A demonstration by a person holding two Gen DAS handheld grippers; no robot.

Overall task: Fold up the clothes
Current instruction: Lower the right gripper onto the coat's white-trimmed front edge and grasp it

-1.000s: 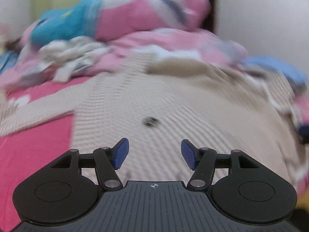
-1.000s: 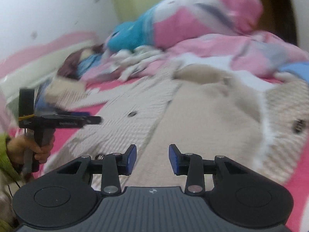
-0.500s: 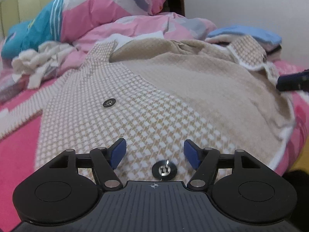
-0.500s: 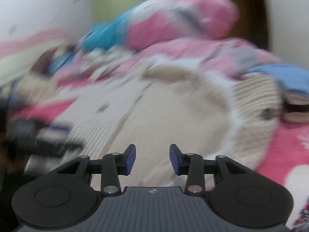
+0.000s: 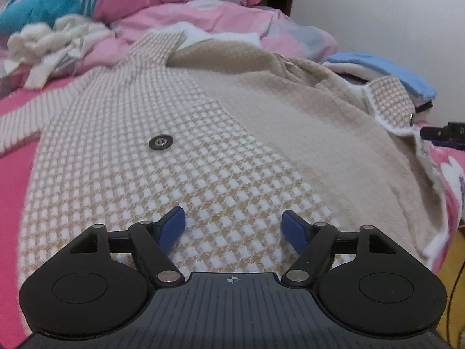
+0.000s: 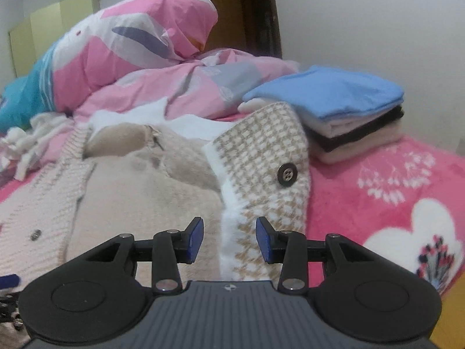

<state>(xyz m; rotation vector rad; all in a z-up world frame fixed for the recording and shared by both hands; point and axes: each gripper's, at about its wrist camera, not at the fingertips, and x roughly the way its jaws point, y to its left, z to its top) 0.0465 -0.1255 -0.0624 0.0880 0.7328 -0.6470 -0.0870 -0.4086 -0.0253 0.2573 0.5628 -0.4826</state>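
Checked cardigan (image 5: 180,157) spread open — folded stack (image 6: 345,116) beside it, quilt (image 6: 162,67) behind

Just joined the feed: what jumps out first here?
A beige houndstooth cardigan lies open across the pink bed, plain lining up, filling both views. Both hand-held grippers, left and right, sit open at its near edge. Behind on the right, folded clothes are stacked, blue on top.

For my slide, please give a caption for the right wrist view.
Open right gripper straddling the white-trimmed front edge of a beige houndstooth cardigan.
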